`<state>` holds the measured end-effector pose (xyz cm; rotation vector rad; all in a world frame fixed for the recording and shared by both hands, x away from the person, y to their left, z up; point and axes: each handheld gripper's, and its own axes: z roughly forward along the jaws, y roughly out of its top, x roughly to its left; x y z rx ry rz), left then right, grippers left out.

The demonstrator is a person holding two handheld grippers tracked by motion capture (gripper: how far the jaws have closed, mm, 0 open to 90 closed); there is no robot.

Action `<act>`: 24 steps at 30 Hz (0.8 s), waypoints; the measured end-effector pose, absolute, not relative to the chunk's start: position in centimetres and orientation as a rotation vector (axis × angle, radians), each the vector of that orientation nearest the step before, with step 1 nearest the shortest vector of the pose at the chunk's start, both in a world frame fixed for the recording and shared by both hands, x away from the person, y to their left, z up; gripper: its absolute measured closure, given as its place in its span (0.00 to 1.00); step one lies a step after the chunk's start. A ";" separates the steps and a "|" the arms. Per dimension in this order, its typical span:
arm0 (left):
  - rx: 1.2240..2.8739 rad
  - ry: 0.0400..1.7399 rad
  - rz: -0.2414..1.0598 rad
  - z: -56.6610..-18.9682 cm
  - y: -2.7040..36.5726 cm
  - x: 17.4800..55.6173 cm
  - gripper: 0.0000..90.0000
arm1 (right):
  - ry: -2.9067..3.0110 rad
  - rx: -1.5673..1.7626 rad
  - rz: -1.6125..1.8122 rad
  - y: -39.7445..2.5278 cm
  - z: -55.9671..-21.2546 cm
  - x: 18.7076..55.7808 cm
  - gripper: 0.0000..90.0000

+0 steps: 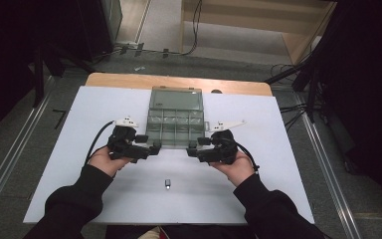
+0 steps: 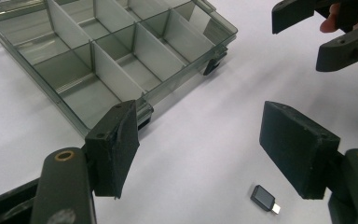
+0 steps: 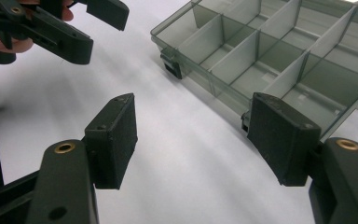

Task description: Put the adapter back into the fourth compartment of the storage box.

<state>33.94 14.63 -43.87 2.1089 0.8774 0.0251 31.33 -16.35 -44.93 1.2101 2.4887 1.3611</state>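
Translucent grey plastic compartment box [image 1: 174, 128] open at desk [image 1: 54, 164] centre, flanked by left gripper [image 1: 146, 150] and right gripper [image 1: 195, 148], jaws apart, apparently positioned to steady its near corners; small black adapter [image 1: 167, 183] lying loose nearby.

My left gripper [image 2: 198, 149] hides the near corner of the compartment box [image 2: 116, 56], and the far part of that box runs off the picture's top edge. My right gripper [image 3: 193, 140] covers one front latch of the box. The small plug [image 1: 167, 183], near the box, is too tiny to identify.
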 end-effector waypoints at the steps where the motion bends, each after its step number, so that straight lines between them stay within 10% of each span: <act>1: 2.112 0.876 0.026 -43.8 14.6 33.8 0.32 | 2.491 1.206 1.363 -16.3 -45.0 31.2 0.35; 24: 2.157 0.822 0.024 -44.2 15.1 31.5 0.32 | 2.542 1.194 1.344 -16.0 -45.7 28.8 0.35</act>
